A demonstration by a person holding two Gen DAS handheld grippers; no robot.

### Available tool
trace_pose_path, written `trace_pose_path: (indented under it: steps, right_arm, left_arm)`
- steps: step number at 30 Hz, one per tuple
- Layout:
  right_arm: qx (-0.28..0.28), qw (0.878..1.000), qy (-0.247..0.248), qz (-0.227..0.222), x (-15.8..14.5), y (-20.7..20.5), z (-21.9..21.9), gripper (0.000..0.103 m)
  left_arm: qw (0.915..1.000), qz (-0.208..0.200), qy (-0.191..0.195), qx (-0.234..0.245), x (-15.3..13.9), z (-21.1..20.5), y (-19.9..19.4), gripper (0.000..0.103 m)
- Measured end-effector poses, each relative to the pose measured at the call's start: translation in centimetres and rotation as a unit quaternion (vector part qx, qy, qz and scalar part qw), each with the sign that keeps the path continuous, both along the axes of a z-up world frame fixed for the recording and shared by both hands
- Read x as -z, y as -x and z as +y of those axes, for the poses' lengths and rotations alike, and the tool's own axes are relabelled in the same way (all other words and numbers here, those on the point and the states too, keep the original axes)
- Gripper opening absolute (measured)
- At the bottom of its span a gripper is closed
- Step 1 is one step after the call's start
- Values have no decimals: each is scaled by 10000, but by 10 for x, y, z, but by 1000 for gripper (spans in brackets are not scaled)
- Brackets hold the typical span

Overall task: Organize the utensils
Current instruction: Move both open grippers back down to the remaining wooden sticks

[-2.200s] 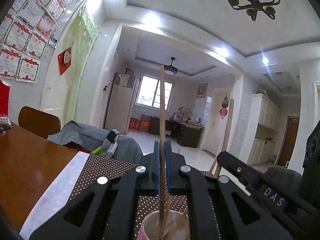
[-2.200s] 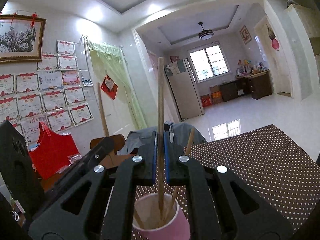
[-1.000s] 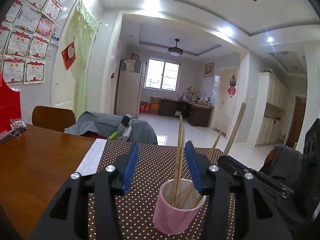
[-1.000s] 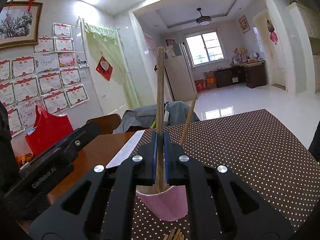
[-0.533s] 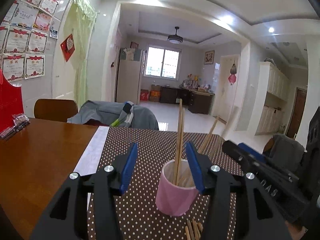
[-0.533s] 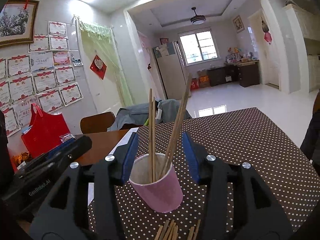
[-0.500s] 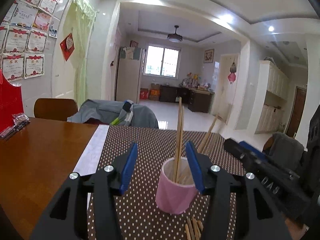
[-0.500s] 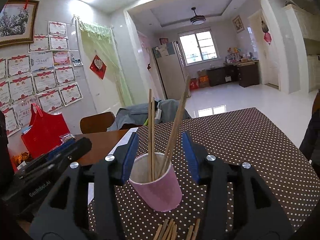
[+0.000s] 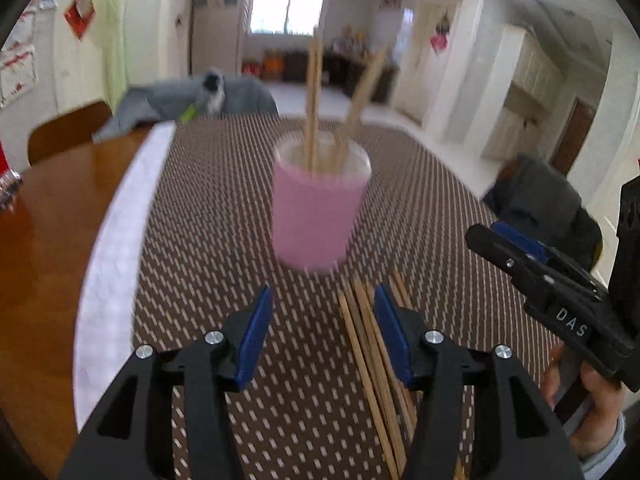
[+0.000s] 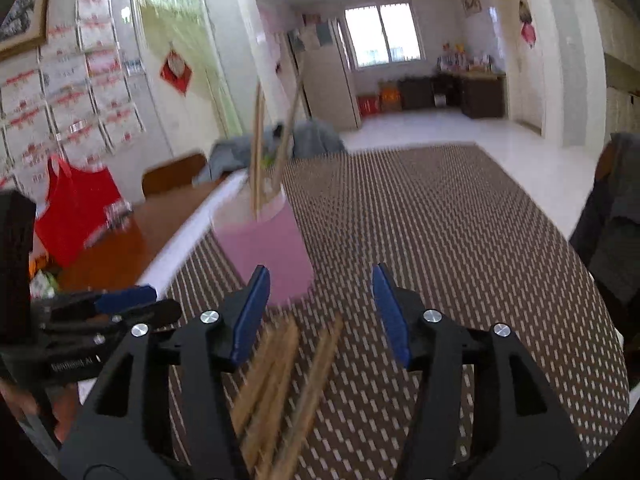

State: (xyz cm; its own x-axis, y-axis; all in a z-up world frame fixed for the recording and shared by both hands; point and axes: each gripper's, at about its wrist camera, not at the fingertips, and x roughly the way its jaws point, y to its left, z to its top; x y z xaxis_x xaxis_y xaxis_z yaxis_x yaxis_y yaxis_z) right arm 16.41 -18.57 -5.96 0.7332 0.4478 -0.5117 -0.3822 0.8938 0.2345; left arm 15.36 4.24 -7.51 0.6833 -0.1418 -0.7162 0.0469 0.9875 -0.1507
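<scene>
Both tongs, left (image 9: pixel 322 328) and right (image 10: pixel 318 314), gaped empty above loose chopsticks (image 9: pixel 374 364) on the table (image 9: pixel 56 216); four stood in the pink cup (image 9: pixel 318 218), several remained.

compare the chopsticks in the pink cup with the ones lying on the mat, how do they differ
The chopsticks in the cup stand nearly upright, leaning apart inside the pink cup; the loose chopsticks lie flat on the dotted mat in front of it. The standing ones are few; the loose ones form a bigger bundle. Both look like plain light wood.
</scene>
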Motion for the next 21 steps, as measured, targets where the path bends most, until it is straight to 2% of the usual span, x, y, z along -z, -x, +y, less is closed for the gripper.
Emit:
trace_pose_path:
  steps: [4, 11, 14, 17, 21]
  right_arm:
    - [-6, 9990, 303, 339, 20, 15, -9, 57]
    - [-46, 9969, 283, 739, 41, 29, -24, 60]
    - [-95, 9961, 252, 837, 46, 33, -27, 60]
    - [-140, 9957, 249, 883, 47, 34, -26, 60]
    - [-197, 9952, 283, 915, 49, 35, -25, 61]
  left_arm:
    - [9985, 484, -87, 225, 25, -13, 8, 53]
    - [9937, 876, -280, 637, 45, -40, 21, 53]
    - [9903, 987, -550, 803, 53, -53, 22, 53]
    - [9879, 1105, -814, 722, 60, -52, 20, 53]
    - [9898, 1219, -538, 514, 63, -31, 19, 53]
